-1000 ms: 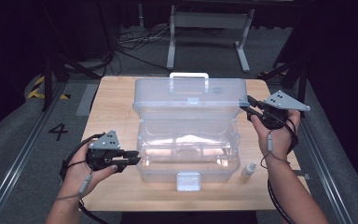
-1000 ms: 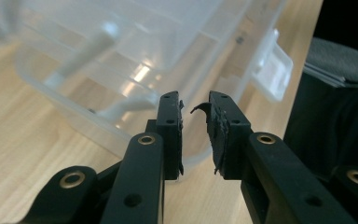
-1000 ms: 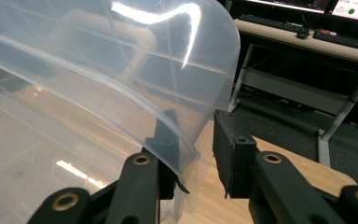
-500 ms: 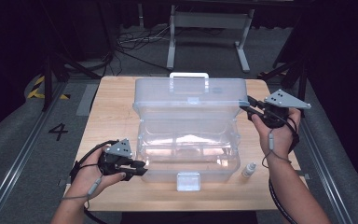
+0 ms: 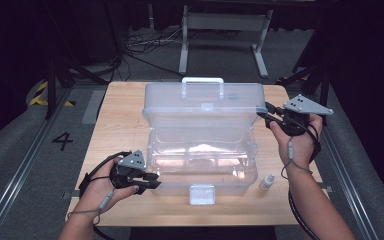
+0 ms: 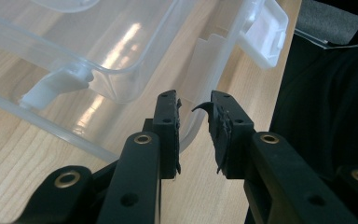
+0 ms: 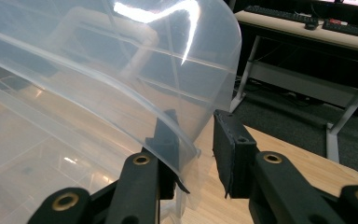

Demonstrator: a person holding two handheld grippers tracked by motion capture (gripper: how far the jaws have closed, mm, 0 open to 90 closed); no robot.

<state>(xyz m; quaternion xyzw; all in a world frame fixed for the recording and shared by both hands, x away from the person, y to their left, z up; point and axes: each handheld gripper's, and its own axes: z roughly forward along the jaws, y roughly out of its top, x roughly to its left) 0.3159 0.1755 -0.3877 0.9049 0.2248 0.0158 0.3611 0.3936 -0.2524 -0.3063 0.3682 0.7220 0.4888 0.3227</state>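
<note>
1. Handling a clear plastic box [image 5: 202, 165] that sits mid-table [image 5: 125, 125] with its lid [image 5: 205, 107] stood up at the far side. We judge it light, thin-walled and springy, its smooth plastic likely slick under the pads. The walls should flex, so rims and corners look like the best places to take hold.
2. Lid: the right gripper [image 5: 269, 114] is at its right edge. In the right gripper view the lid's corner [image 7: 186, 140] stands between the jaws; the left jaw lies against it, the other stands clear. So the jaws bracket the edge, partly open, without a firm pinch.
3. Left gripper [image 5: 152, 180] is at the box's near-left corner. In its own view the jaws stand a little apart with nothing between them, the box's rounded corner [image 6: 191, 128] just beyond the tips.
4. Front latch [image 5: 202, 194] hangs undone at the near wall; it looks a fair pull point.
5. Small bottle [image 5: 266, 182] stands near the box's right front corner.
6. Hard to make out: the box's contents, blurred by glare, and the hinge line behind the lid.
</note>
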